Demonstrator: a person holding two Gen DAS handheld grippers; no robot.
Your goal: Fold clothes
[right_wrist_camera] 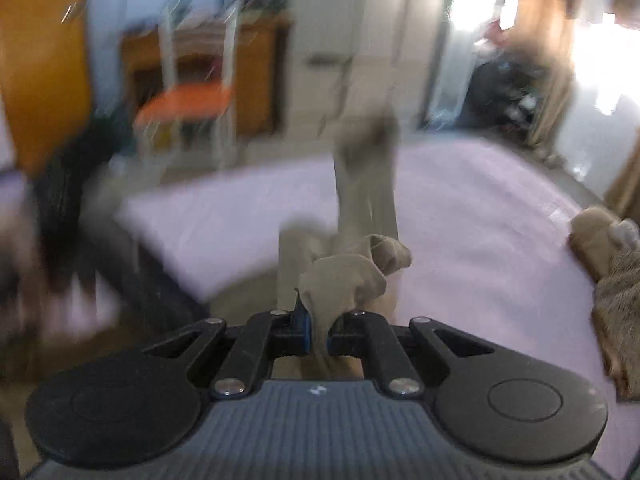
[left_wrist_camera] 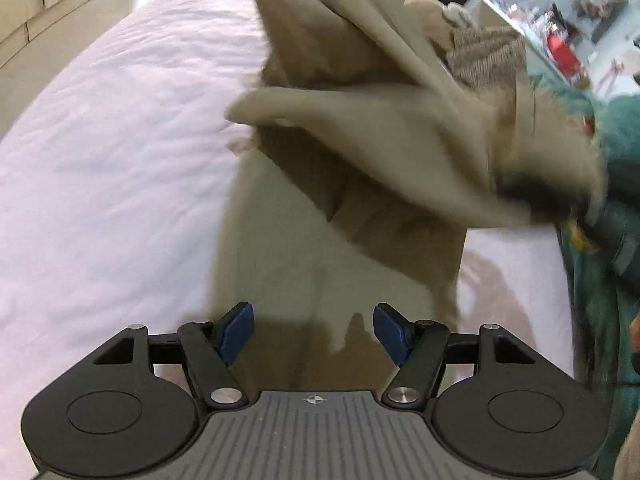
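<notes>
Khaki garment (right_wrist_camera: pixel 340 284) pinched between closed right fingers (right_wrist_camera: pixel 306 330); left fingers (left_wrist_camera: pixel 240 330) spread, empty.

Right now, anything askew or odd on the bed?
Only the khaki garment: half lifted, twisted and bunched rather than flat, a wad pinched in the shut right tool. The left tool is open above its lower end. The pink sheet looks normal.
</notes>
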